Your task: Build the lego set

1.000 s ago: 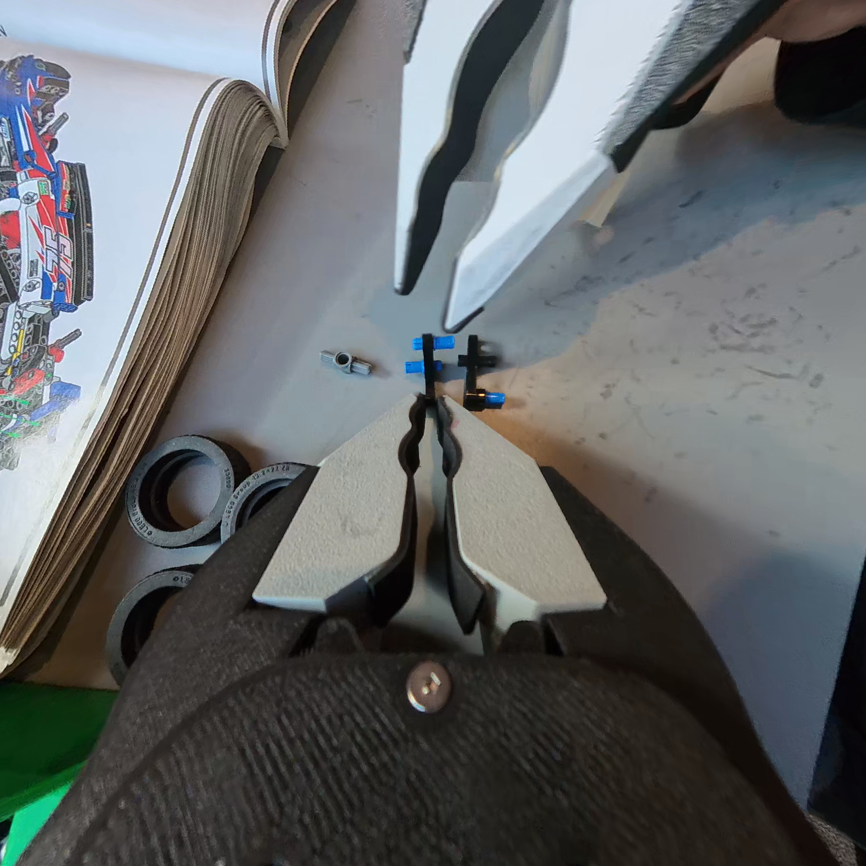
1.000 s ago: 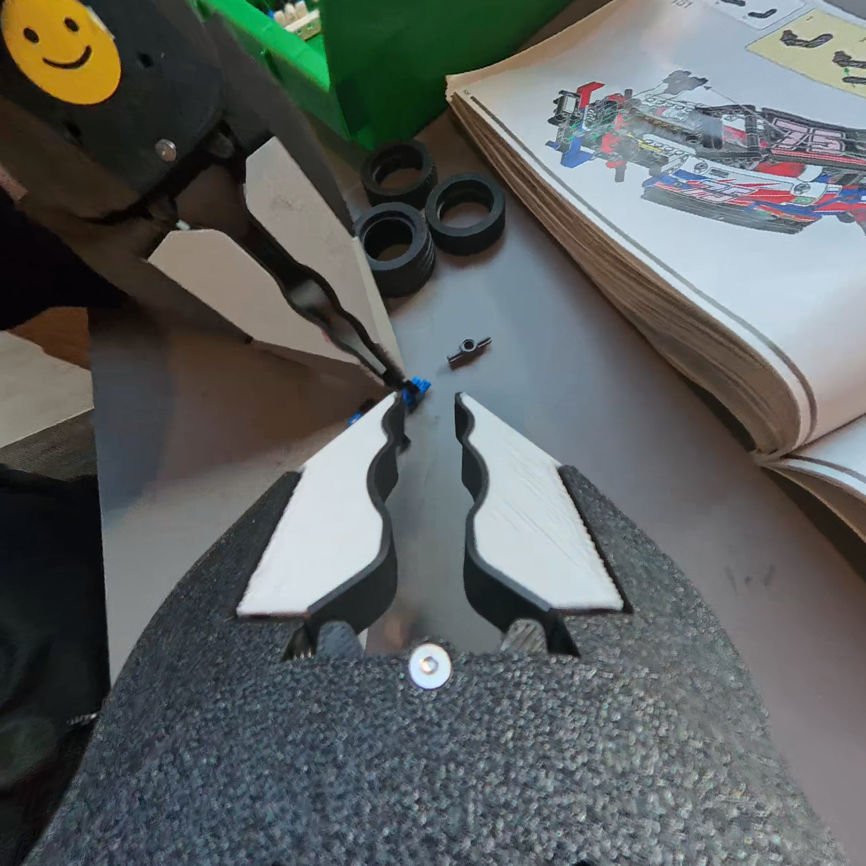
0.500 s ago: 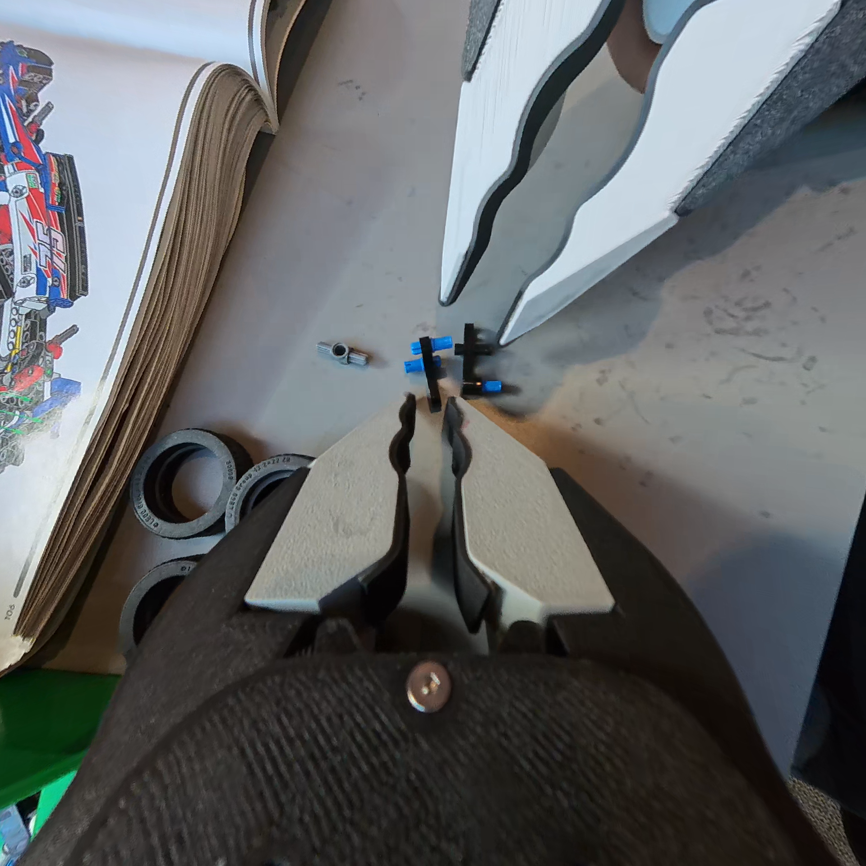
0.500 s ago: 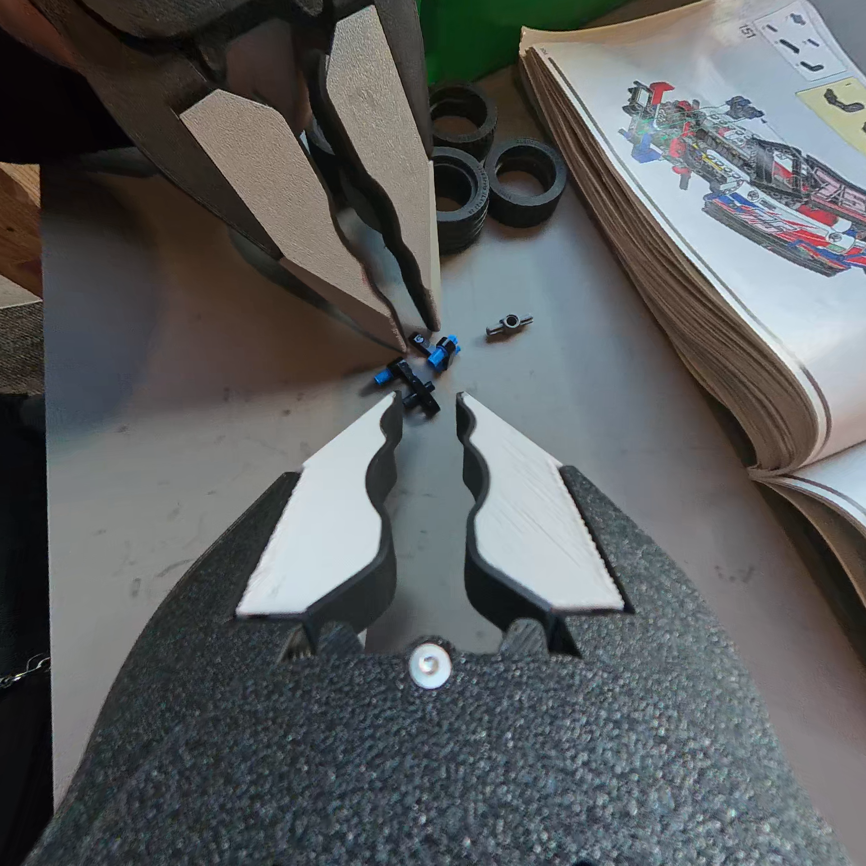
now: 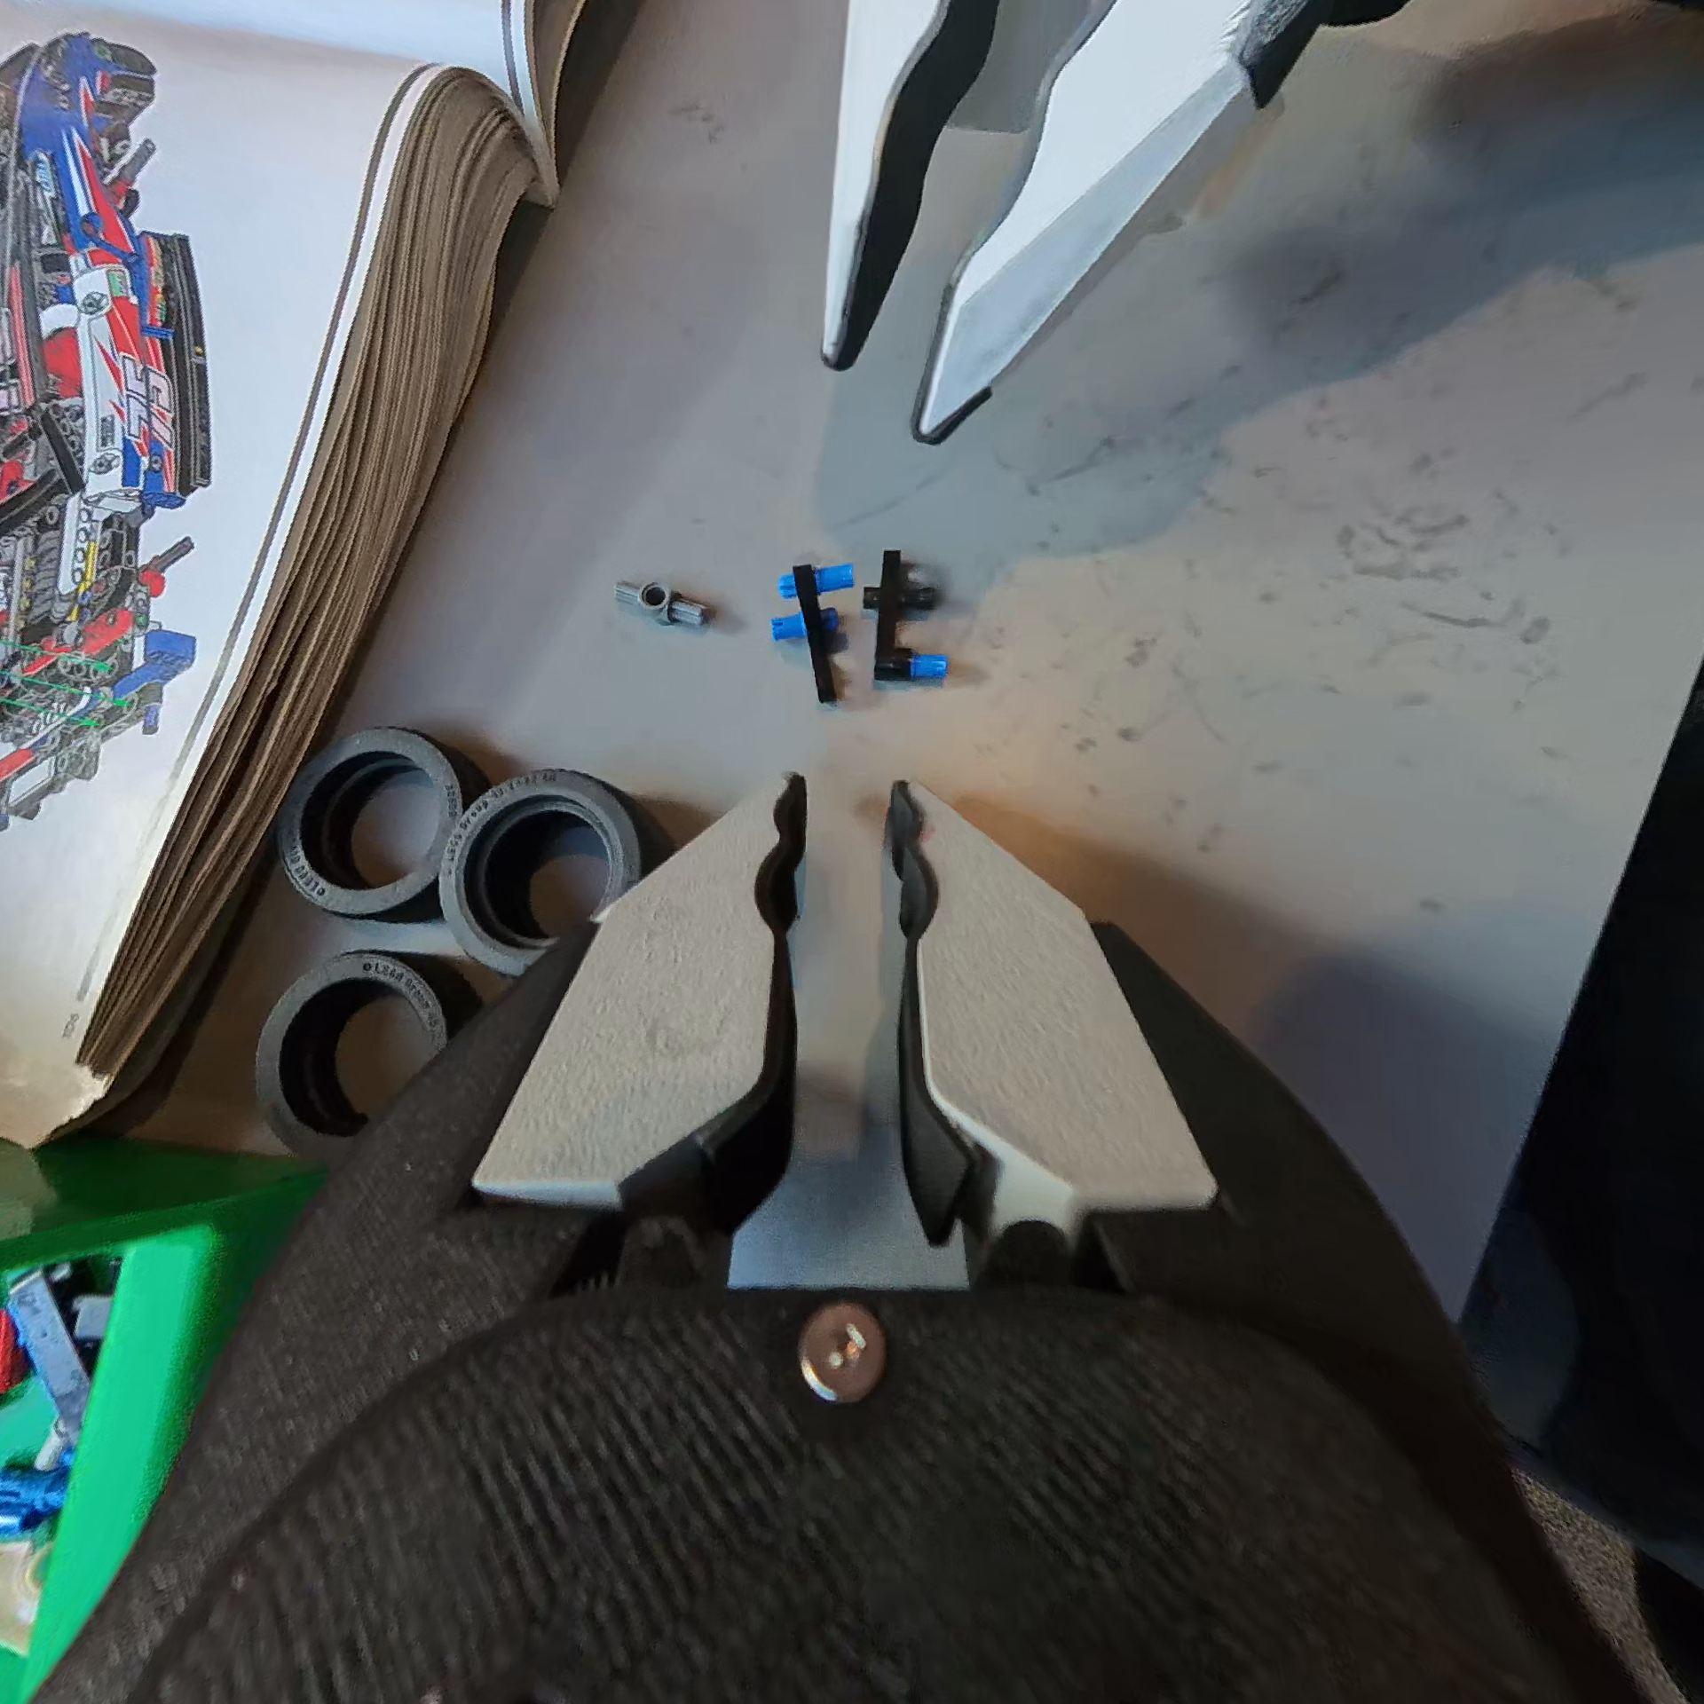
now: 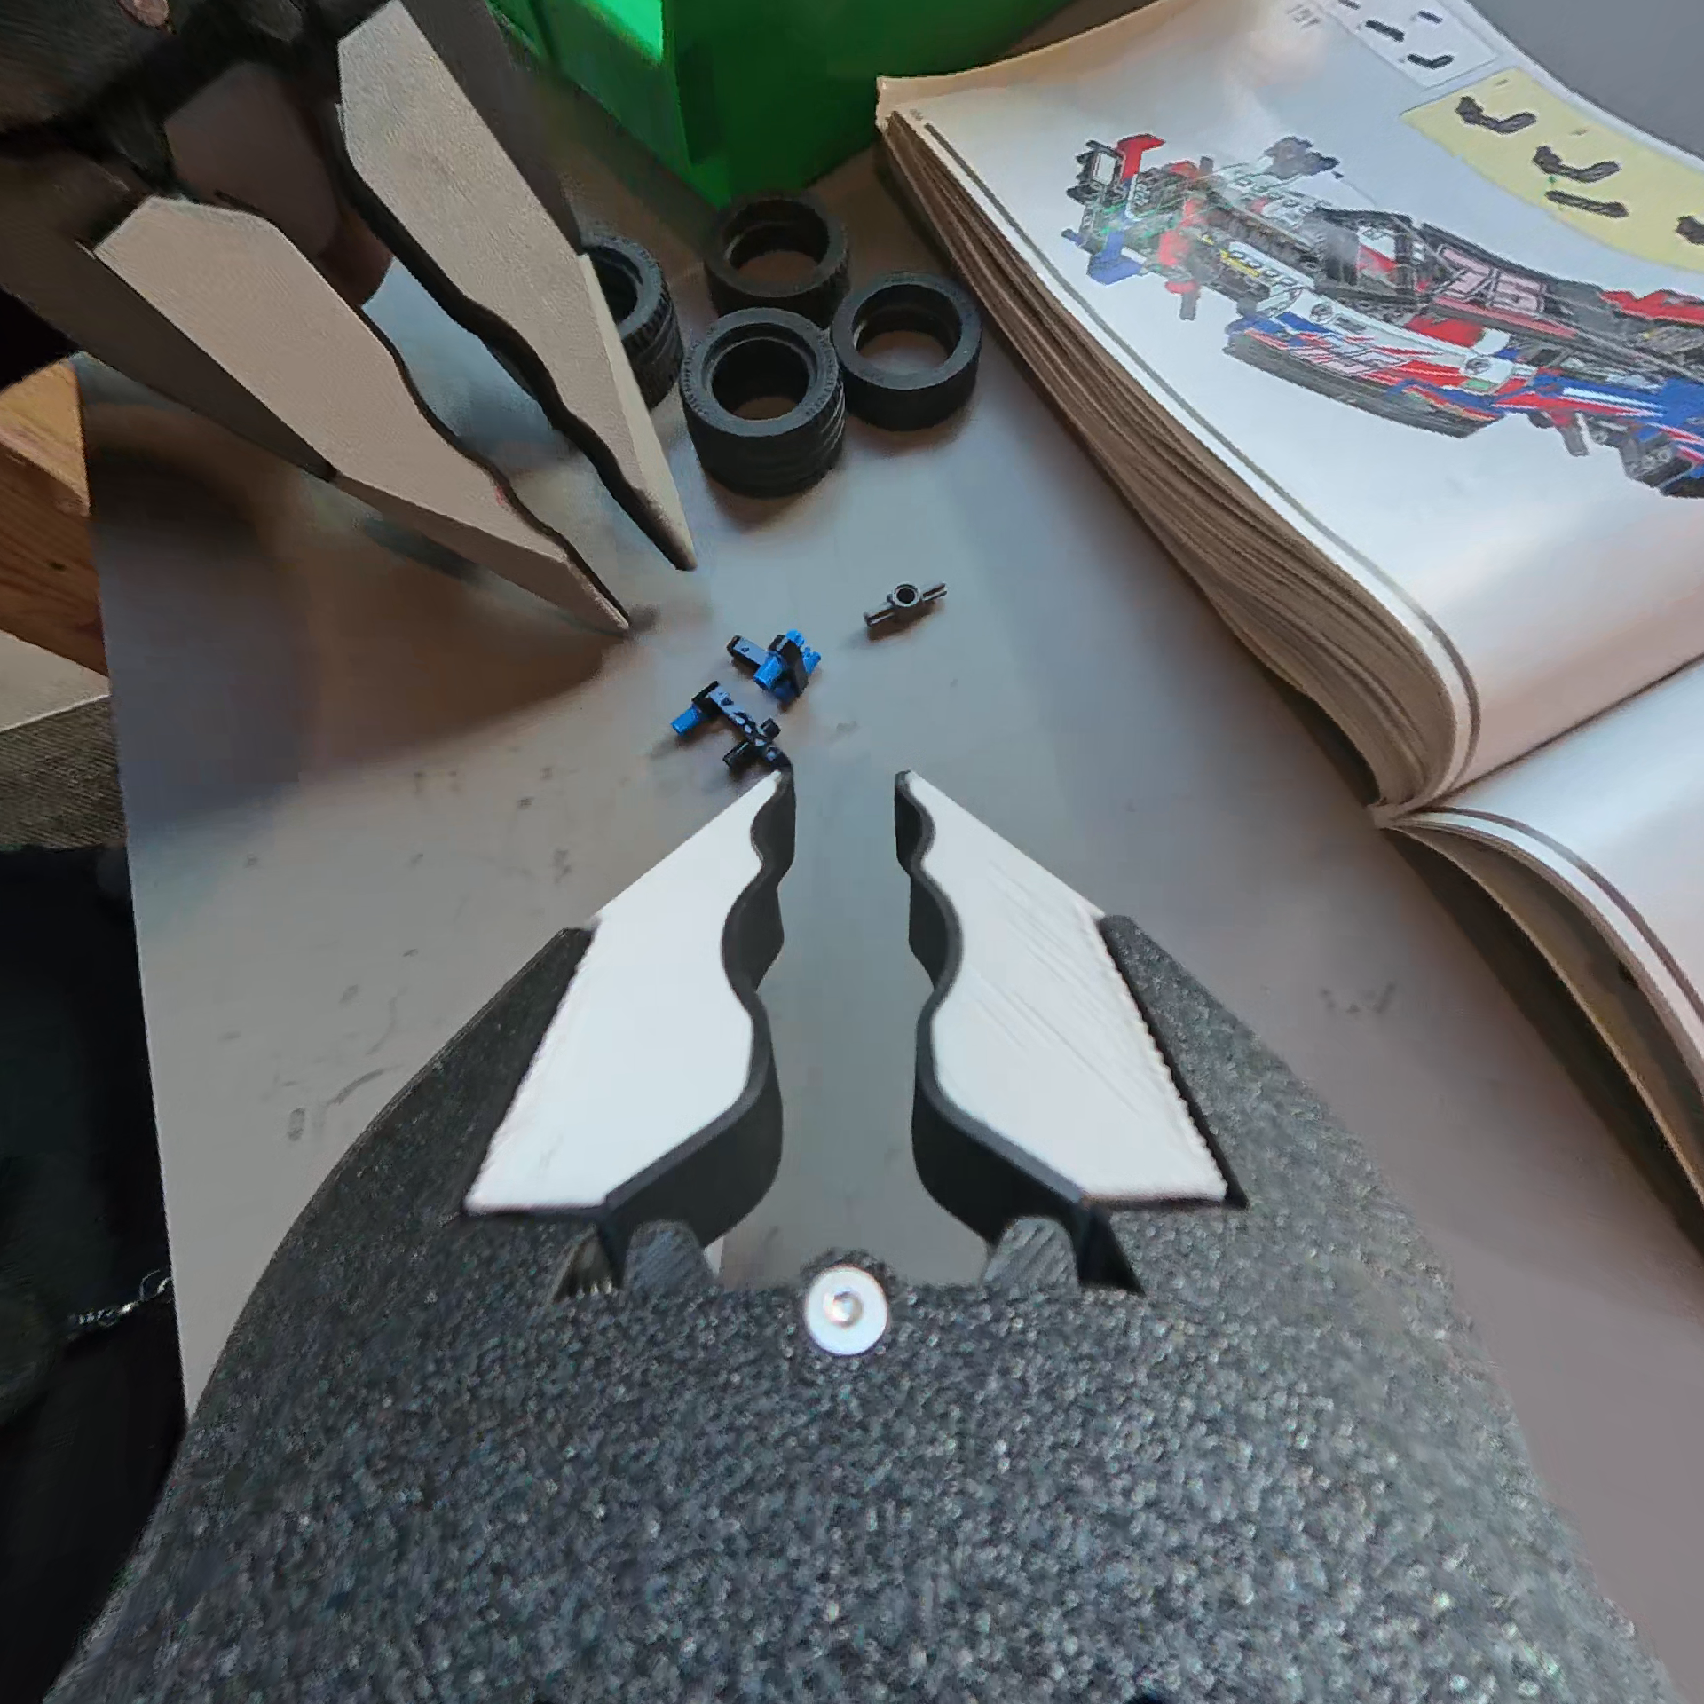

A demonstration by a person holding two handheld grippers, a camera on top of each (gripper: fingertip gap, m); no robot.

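Note:
Two small black lego pieces lie side by side on the grey table (image 5: 1291,784). One is a black beam with two blue pins (image 5: 811,632); the other is a black piece with one blue pin (image 5: 899,627). Both show in the right wrist view, the two-pin beam (image 6: 779,664) and the one-pin piece (image 6: 728,719). A small grey connector (image 5: 659,604) lies to their left. My left gripper (image 5: 846,793) is open and empty, just short of the pieces. My right gripper (image 6: 844,784) is open and empty on their opposite side, and also shows in the left wrist view (image 5: 885,396).
Several black tyres (image 5: 539,867) sit left of my left gripper, next to a thick open instruction book (image 5: 184,461). A green parts bin (image 5: 138,1291) stands at the lower left. In the right wrist view the tyres (image 6: 765,406), book (image 6: 1291,369) and bin (image 6: 765,74) lie beyond the pieces. The gap from one gripper's tips to the other's is roughly 8 cm. Both grippers' tips are roughly 6 cm from the small grey connector (image 5: 659,604). Seen from the right wrist view (image 6: 908,604) as well.
My left gripper was shut on the two-pin beam; it has opened, let the beam go and pulled back. My right gripper has also drawn away from the pieces.

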